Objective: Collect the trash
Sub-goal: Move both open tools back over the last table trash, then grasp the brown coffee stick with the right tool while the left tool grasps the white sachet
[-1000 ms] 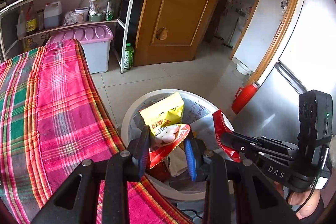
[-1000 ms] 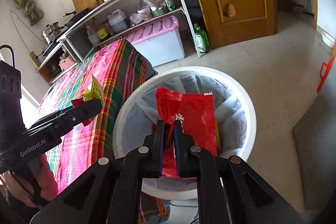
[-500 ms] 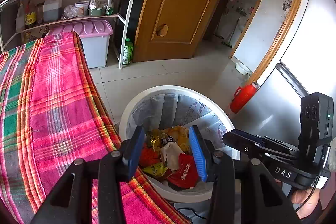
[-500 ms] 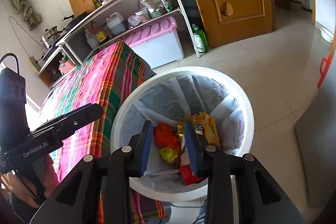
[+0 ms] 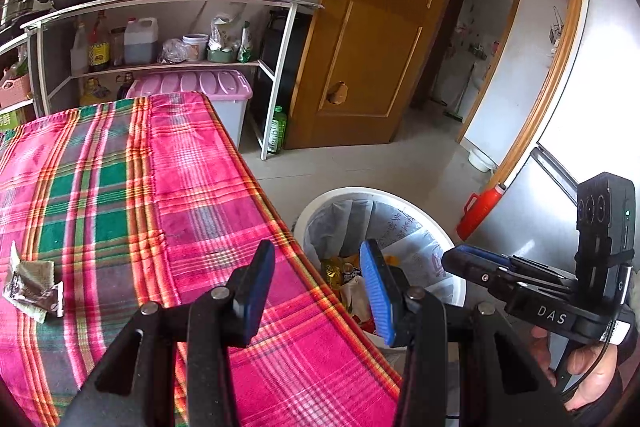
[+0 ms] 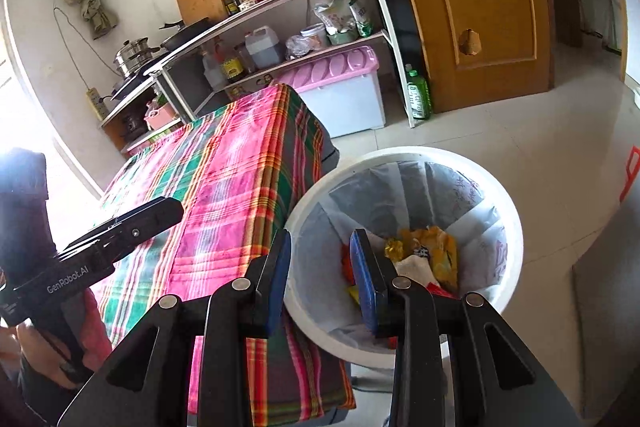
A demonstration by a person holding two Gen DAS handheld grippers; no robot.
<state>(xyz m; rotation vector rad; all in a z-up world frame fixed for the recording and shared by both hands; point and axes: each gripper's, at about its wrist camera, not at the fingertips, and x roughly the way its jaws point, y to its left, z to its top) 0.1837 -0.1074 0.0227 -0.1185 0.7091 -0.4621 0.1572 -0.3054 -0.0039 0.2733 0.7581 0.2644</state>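
both snack wrappers [image 6: 430, 259] now down in the bin [image 6: 516, 247], left gripper [image 5: 316, 291] and right gripper [image 6: 320, 279] emptied, fingers apart

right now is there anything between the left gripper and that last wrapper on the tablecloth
Nothing visible. The left gripper is open and empty over the table's edge, and only bare plaid tablecloth lies between it and the crumpled wrapper to its left. The trash bin stands off the table's right edge.

Right tool [image 6: 320, 263] hangs agape, empty, above the bin [image 6: 508, 195] rim; wrappers [image 6: 432, 255] lie inside; plaid table [image 6: 240, 179] beside.
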